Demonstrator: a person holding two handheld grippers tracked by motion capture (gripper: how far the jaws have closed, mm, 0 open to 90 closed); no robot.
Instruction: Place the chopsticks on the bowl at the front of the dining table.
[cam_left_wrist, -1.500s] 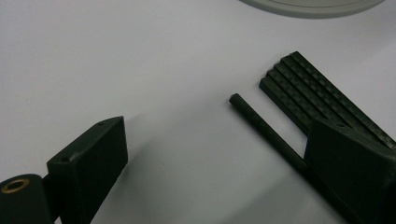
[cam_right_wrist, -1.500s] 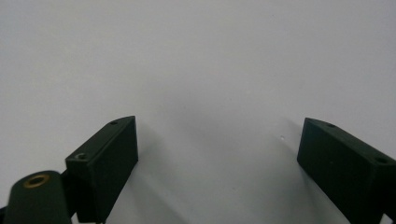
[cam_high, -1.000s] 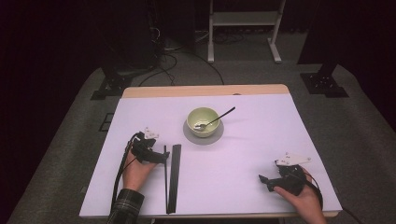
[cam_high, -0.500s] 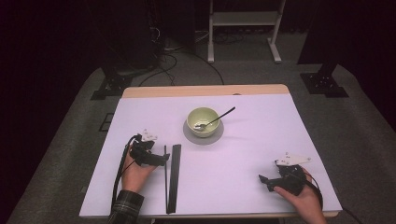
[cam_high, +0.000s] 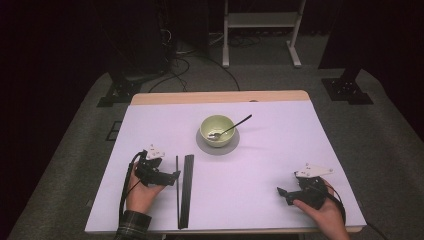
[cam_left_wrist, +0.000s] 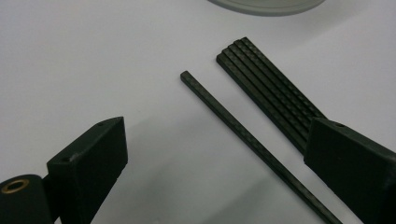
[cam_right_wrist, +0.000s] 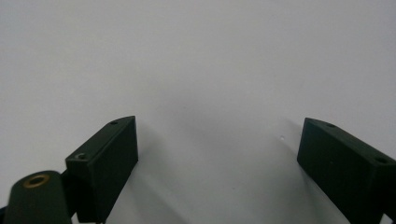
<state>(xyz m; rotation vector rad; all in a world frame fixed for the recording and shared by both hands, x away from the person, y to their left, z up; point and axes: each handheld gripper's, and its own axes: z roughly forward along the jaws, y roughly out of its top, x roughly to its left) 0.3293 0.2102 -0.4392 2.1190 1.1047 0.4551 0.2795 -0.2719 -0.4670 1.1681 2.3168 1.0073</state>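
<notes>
Straddling lone chopstick (cam_left_wrist: 243, 135): left tongs (cam_left_wrist: 215, 163) agape.

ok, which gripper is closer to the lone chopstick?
Left. The left gripper sits right beside the lone chopstick, which lies between its open jaws in the left gripper view. The right gripper rests far across the table, near its right front corner.

My left gripper (cam_high: 172, 175): single thin black chopstick (cam_left_wrist: 243, 135) between wide jaws, black chopstick bundle (cam_left_wrist: 275, 88) just beyond; bare white table (cam_high: 260, 165) toward right
</notes>
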